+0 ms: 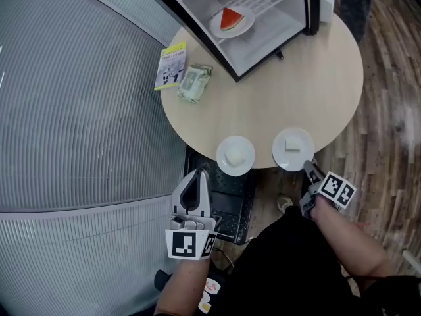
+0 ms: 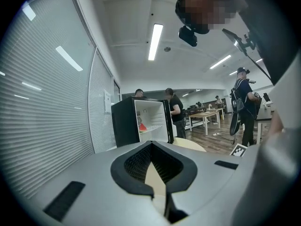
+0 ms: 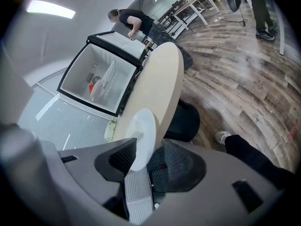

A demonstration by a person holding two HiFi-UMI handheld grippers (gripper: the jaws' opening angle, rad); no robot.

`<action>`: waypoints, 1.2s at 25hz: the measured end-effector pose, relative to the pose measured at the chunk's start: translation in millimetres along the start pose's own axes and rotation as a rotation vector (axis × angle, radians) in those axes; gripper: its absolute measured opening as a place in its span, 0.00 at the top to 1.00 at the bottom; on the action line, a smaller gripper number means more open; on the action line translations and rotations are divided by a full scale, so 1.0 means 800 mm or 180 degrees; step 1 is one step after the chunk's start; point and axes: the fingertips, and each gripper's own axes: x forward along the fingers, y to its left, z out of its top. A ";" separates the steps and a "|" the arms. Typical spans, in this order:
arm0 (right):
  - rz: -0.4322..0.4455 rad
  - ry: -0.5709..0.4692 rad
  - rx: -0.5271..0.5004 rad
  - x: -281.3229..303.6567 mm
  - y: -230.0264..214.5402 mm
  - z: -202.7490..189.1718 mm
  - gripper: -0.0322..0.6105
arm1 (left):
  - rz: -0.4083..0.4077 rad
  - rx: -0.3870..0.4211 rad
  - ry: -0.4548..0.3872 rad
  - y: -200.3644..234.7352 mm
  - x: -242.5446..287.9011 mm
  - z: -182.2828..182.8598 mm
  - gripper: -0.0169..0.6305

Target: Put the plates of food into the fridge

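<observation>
Here's the round table from above, with the small fridge standing open at the top of the frame, and one plate is in there already, carrying a red wedge of watermelon. Two more plates sit at the table's near edge, in the lower middle of the frame. The one on the left holds a round white piece of food, and the one on the right holds a pale cube. The right gripper is at that right-hand plate, and its jaws are apart. Its own camera shows the white rim reaching in between them, lying against one jaw with a gap to the other, so nothing is clamped. The left gripper hangs just below the table's edge, beside the left-hand plate but clear of it. Its jaws are drawn together at the tips, with only a sliver showing between them and nothing held. Up at the table's left edge, a small booklet lies just beside a greenish packet, and both are well away from the plates.
</observation>
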 end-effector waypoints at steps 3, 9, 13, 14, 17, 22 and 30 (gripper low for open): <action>0.0005 0.0001 0.0029 0.010 -0.004 -0.002 0.68 | 0.0045 0.0035 0.0050 0.003 -0.006 -0.006 0.97; 0.0116 0.0018 0.0234 0.032 -0.008 -0.001 0.68 | 0.0088 0.0051 0.0082 0.009 -0.008 -0.014 0.97; 0.0121 0.0117 0.0282 0.041 -0.009 -0.004 0.68 | 0.0104 0.0071 0.0116 0.014 -0.006 -0.016 0.97; 0.0101 0.0128 0.0277 0.041 -0.009 -0.003 0.70 | 0.0105 0.0074 0.0115 0.015 -0.005 -0.016 0.97; 0.0047 0.0133 0.0242 0.039 -0.006 -0.001 0.87 | 0.0092 0.0066 0.0111 0.017 -0.002 -0.015 0.97; 0.0226 0.0059 0.0351 0.029 0.012 0.009 0.92 | 0.0031 0.0008 0.0086 0.014 0.011 -0.016 0.97; 0.0556 0.0018 0.0537 0.022 0.049 0.029 0.93 | -0.0075 -0.0042 0.0043 0.003 0.031 -0.013 0.97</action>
